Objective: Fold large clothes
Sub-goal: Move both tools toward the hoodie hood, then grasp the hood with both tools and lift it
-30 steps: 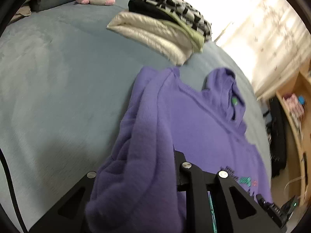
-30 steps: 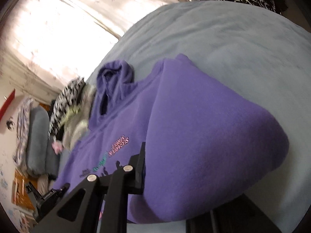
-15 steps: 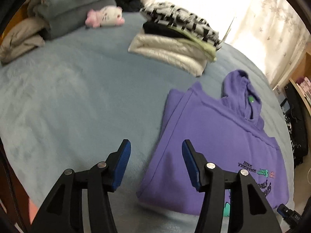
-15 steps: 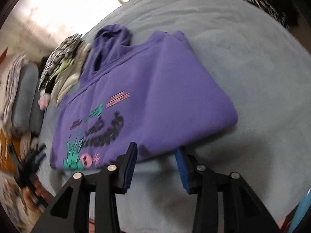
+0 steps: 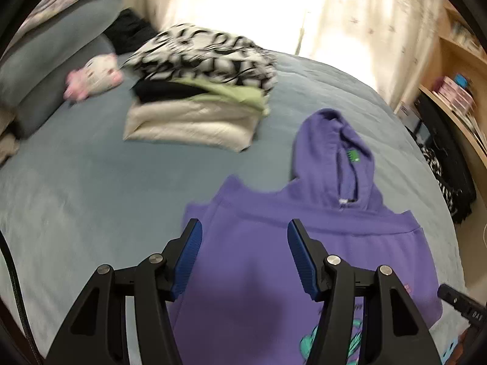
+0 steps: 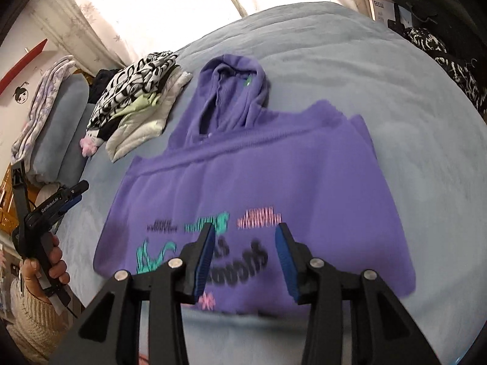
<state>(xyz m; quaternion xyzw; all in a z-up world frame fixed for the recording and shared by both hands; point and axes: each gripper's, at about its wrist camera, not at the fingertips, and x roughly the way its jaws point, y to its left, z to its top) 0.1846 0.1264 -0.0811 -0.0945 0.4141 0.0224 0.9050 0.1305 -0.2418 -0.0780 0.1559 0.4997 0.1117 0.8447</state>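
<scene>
A purple hoodie (image 5: 350,237) lies flat on the grey-blue bed (image 5: 91,197), sleeves folded in, hood (image 6: 231,91) pointing away, print facing up. My left gripper (image 5: 243,228) hangs above its left shoulder. Its jaws are opening, and nothing sits between the blue pads (image 5: 188,255). In the right wrist view my right gripper (image 6: 245,228) hovers open over the printed lower half (image 6: 274,170), holding nothing. A person's hand (image 6: 45,261) holds the left tool at the left edge of that view.
A stack of folded clothes (image 5: 197,112) with a black-and-white top layer lies beyond the hoodie to the left. A pink-and-white plush toy (image 5: 94,76) and grey pillows (image 5: 51,60) sit at the bed's head. Dark clothes (image 5: 447,167) and a wooden shelf (image 5: 456,70) stand right.
Both grippers have let go of the purple fabric that they held a second ago, opened and risen. The hoodie now lies flat with its sides folded in.
</scene>
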